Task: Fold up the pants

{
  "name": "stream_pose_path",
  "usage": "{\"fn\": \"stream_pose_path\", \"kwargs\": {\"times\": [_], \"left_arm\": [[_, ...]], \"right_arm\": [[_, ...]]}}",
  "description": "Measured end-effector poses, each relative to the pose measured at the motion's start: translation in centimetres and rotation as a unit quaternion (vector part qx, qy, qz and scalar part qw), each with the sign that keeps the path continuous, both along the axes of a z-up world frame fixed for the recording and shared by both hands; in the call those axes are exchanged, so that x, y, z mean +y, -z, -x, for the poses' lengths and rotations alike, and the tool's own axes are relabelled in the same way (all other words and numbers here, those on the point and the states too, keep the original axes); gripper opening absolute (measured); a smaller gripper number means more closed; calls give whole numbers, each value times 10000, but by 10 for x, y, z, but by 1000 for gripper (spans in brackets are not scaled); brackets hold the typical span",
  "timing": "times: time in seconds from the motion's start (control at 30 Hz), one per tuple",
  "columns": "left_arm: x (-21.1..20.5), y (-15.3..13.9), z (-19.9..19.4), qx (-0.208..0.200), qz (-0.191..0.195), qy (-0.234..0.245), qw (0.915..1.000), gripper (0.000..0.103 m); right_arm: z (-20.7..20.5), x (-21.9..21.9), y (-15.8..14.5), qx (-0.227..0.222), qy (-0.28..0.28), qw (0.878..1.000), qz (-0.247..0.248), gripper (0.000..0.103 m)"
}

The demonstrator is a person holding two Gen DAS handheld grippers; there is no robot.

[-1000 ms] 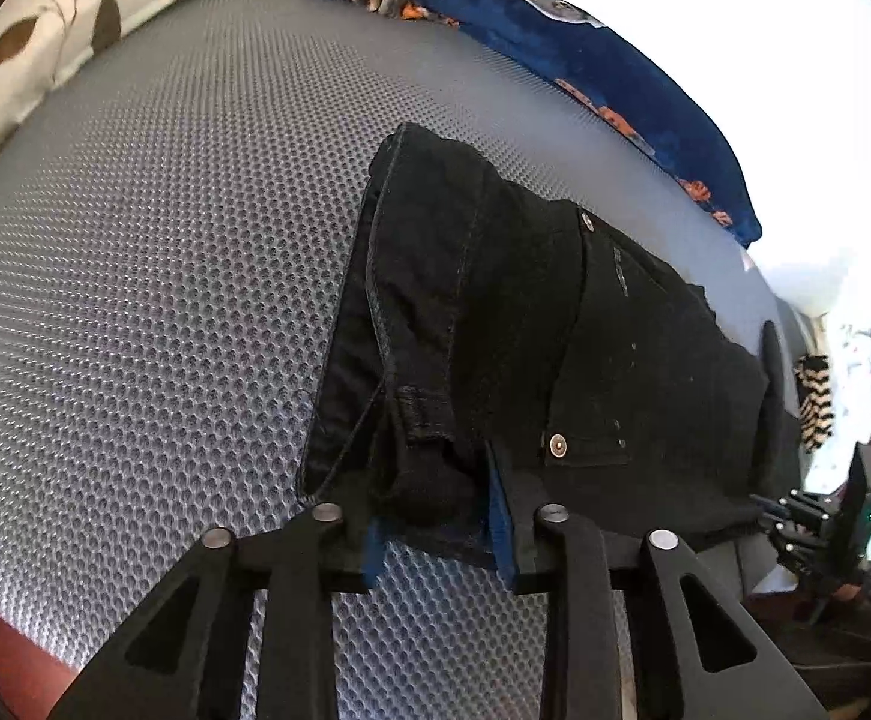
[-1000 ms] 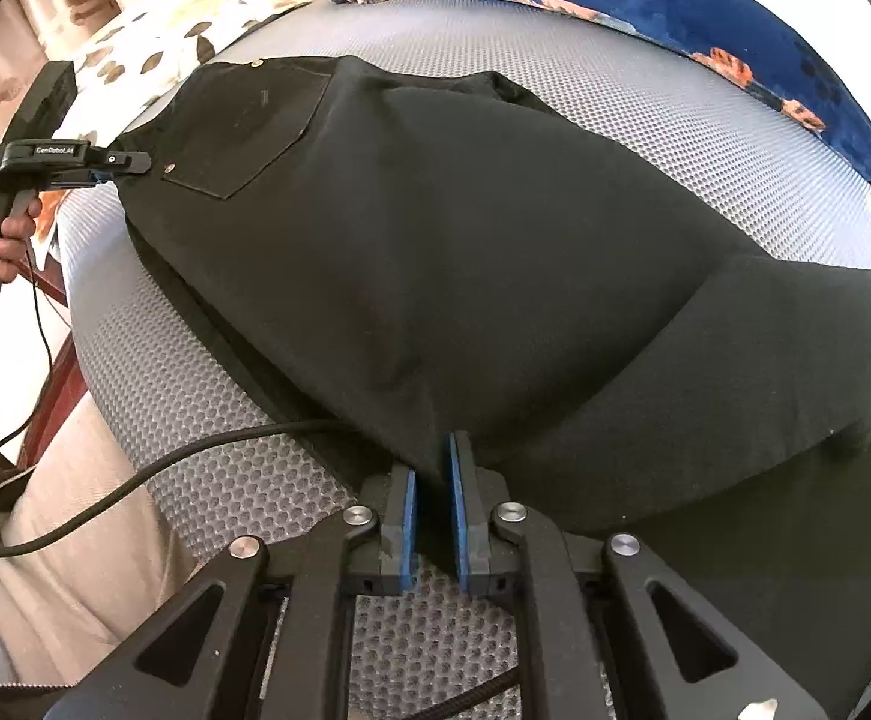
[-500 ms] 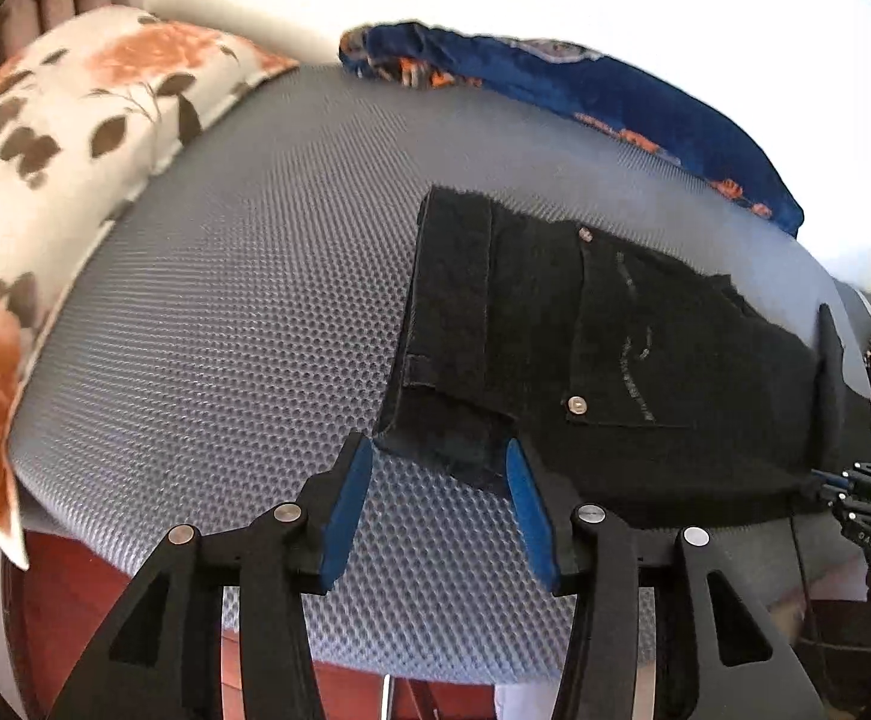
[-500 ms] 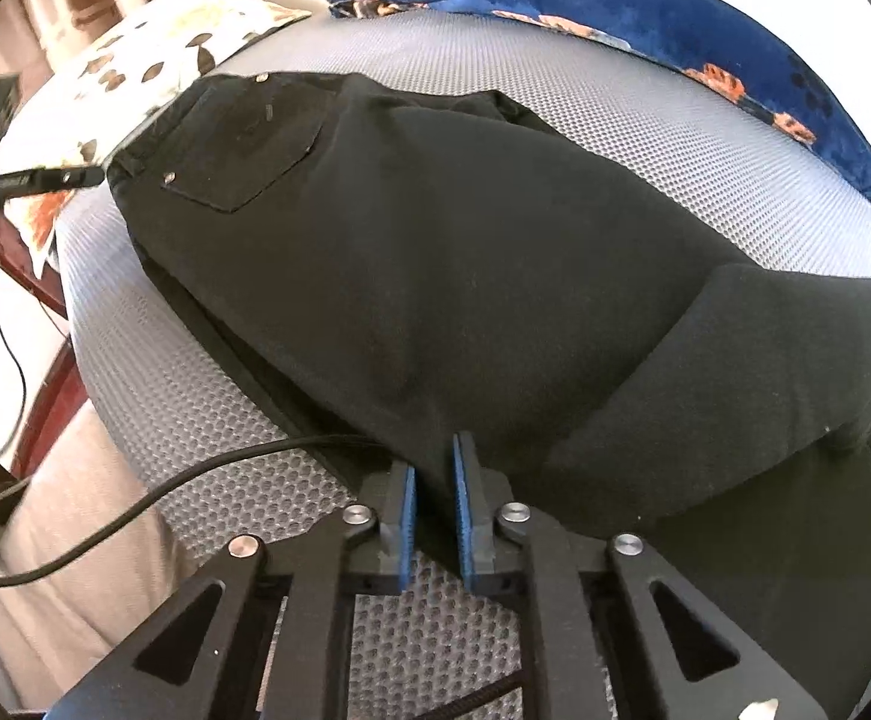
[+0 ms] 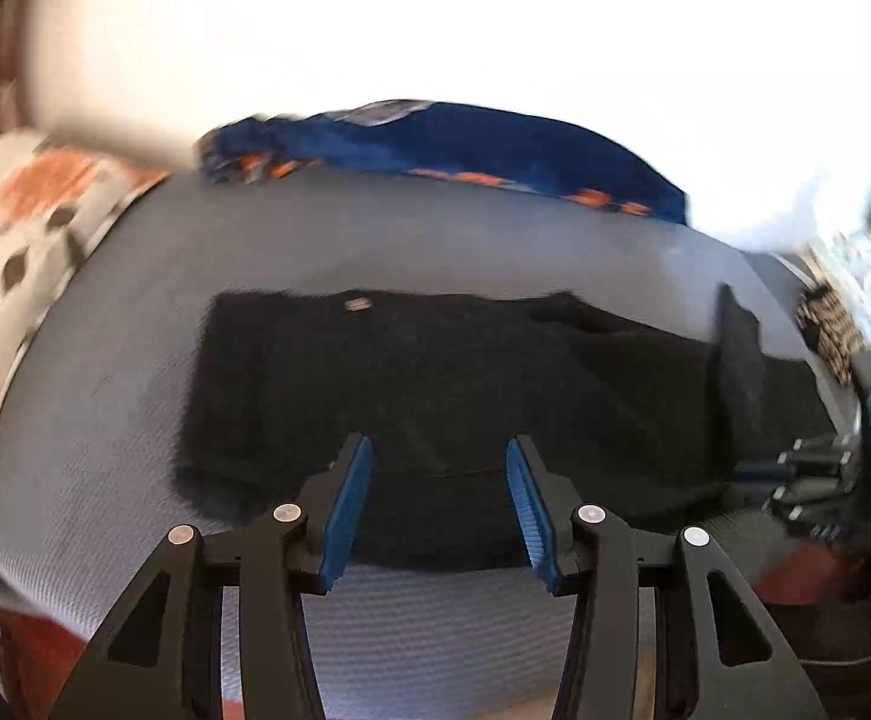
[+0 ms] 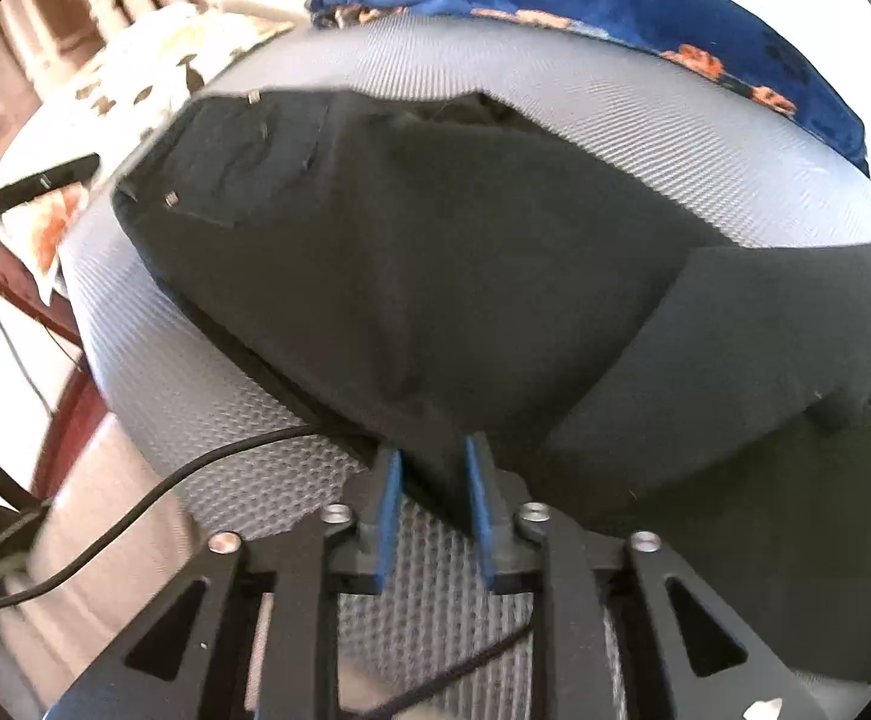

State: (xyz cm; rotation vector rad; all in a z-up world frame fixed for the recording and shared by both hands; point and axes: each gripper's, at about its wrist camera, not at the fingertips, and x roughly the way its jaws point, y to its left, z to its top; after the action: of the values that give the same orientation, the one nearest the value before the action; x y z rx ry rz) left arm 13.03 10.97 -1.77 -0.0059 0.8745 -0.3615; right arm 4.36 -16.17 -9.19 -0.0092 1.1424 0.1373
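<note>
From the left wrist view, blurred by motion, the black pants (image 5: 435, 396) lie flat on the grey mesh mattress (image 5: 135, 360), stretched sideways, with the waistband end toward the floral pillow (image 5: 21, 228) and the legs running the other way. The left gripper (image 5: 438, 498) hangs over the near edge of the pants with its blue pads spread wide and nothing between them; it touches no cloth. A blue patterned blanket (image 5: 465, 147) lies along the mattress's far edge, well apart from the pants. The right gripper shows dimly at the legs end of the pants.

From the right wrist view, the pants (image 6: 465, 252) spread away over the mattress (image 6: 645, 102), pocket and rivets at the far end, one leg end folded back as a flap beside the main panel. The right gripper (image 6: 435, 480) sits at the near edge of the pants; its jaws are opening, and a fold of black cloth still lies between the pads, though they no longer seem to press it. A black cable (image 6: 135, 504) trails over the mattress edge just beside that gripper.

The cloth looks like denim-weight cotton: limp, but thick enough to hold a crease, not fragile, and unlikely to slip from ribbed pads. It will sag between two holds, so I judge the best grips are on doubled edges, such as the waistband corner and the hem, taking all layers at once.
</note>
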Motion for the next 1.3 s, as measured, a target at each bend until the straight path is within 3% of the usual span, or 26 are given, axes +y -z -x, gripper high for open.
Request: {"fn": "stream_pose_path", "kwargs": {"times": [0.17, 0.37, 0.63, 0.8, 1.13, 1.17, 1.23, 1.3], "left_arm": [[-54, 5, 16, -255, -183, 745, 9967, 52], [-118, 31, 35, -308, -523, 1482, 9871, 52], [-193, 62, 54, -265, -752, 2168, 9730, 52], [-220, 74, 49, -48, -771, 2215, 9721, 52], [-242, 84, 35, 242, -737, 2121, 9742, 51], [-245, 84, 34, 245, -720, 2083, 9751, 48], [-251, 86, 31, 311, -667, 2114, 9746, 33], [-255, 89, 30, 358, -663, 2101, 9748, 26]], "right_arm": [[29, -43, -44, -229, 530, 9980, -264, 23], [56, -142, -73, -170, 1680, 9841, -550, 24], [66, -241, -39, -296, 3071, 9366, -1663, 24], [48, -272, -14, -407, 3346, 9129, -2302, 24], [-4, -337, -6, -847, 3718, 8759, -2955, 24], [-9, -344, -3, -839, 3760, 8743, -2952, 24], [-18, -355, 3, -827, 3831, 8720, -2932, 24], [-24, -367, 10, -835, 3909, 8673, -2966, 24]]}}
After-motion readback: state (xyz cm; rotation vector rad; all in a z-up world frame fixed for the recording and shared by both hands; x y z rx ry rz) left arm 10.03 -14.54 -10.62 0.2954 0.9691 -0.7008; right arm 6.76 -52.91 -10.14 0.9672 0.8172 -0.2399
